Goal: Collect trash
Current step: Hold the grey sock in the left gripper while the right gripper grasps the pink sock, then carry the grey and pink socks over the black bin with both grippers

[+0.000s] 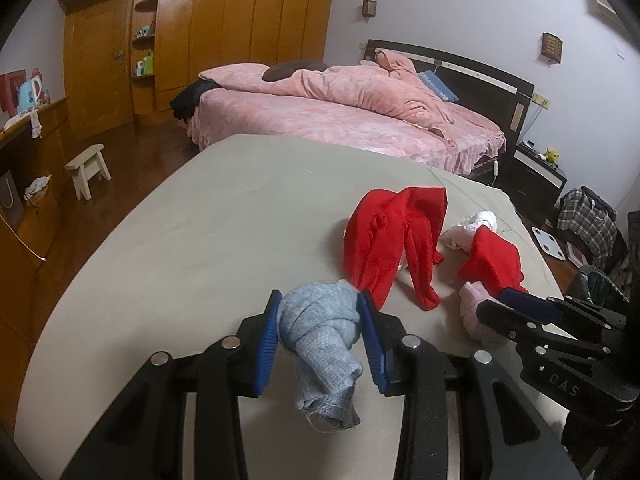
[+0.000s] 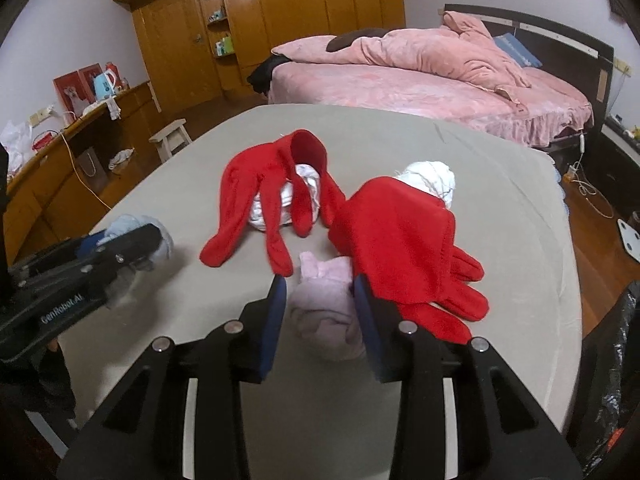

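Observation:
My left gripper [image 1: 320,300] is shut on a crumpled light blue cloth [image 1: 324,340] just above the grey table [image 1: 180,240]. My right gripper [image 2: 320,284] is shut on a crumpled pale pink cloth [image 2: 324,304], which also shows in the left wrist view [image 1: 476,312]. Two red gloves lie on the table: one [image 2: 276,192] over a white wad [image 2: 286,200], the other [image 2: 404,240] beside my right gripper, partly over another white wad [image 2: 432,178]. The left gripper with the blue cloth [image 2: 132,224] shows at the left of the right wrist view.
A black trash bag [image 2: 612,380] hangs at the table's right edge. A pink bed [image 1: 340,120] stands beyond the table, a small white stool [image 1: 88,168] and wooden desk [image 1: 28,168] to the left. A white scale [image 1: 550,244] and plaid bag [image 1: 588,220] lie on the floor at right.

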Tool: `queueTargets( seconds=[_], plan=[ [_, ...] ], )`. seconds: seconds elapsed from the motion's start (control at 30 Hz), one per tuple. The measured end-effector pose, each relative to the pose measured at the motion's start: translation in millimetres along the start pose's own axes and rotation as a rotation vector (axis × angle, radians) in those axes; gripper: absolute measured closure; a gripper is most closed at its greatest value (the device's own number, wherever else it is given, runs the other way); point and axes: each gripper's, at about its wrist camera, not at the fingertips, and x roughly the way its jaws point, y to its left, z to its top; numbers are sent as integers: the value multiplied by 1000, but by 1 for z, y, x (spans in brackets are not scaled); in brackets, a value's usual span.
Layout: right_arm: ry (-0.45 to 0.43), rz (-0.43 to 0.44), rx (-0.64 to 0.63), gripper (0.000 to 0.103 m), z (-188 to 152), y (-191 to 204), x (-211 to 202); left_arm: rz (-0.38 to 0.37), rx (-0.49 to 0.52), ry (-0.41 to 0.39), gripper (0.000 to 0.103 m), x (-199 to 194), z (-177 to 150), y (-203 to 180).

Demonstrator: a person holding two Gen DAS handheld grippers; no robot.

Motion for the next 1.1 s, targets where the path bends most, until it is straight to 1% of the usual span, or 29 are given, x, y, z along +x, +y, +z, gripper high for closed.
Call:
queueTargets(
  seconds=[0.07, 0.13, 0.23, 0.27, 0.3, 0.43, 0.6, 0.73, 0.87, 0.97, 1.1],
  plan=[
    [10, 5, 4, 65, -2, -2, 2, -1, -2, 1, 65, 0, 0, 0],
    [35, 16, 2, 60, -3, -1, 9, -1, -1, 2, 65, 0, 0, 0],
    [68, 33, 2, 58, -5, 2, 16, -5, 1, 6, 65, 0, 0, 0],
    [64, 40, 4, 59, -4, 2, 16, -6, 3, 5, 65, 0, 0, -1],
    [62, 51, 3, 65, -5, 2, 15, -6, 6, 3, 65, -2, 1, -1],
    [60, 78, 9, 69, -6, 3, 8, -3, 13, -6, 65, -7, 5, -2],
    [0, 109, 41, 70, -4, 0, -22, 1, 24, -24, 65, -15, 10, -7],
    [-56, 107, 41, 69, 2, -4, -50, -7, 25, -41, 65, -24, 10, -16],
    [-118, 67, 43, 69, 6, -14, -81, -32, 42, -54, 65, -34, 13, -33],
    [-155, 20, 34, 69, 7, -25, -103, -63, 66, -68, 65, -42, 15, -51],
    [-195, -18, 47, 69, 3, -43, -129, -121, 98, -91, 65, -56, 17, -83]
  ],
)
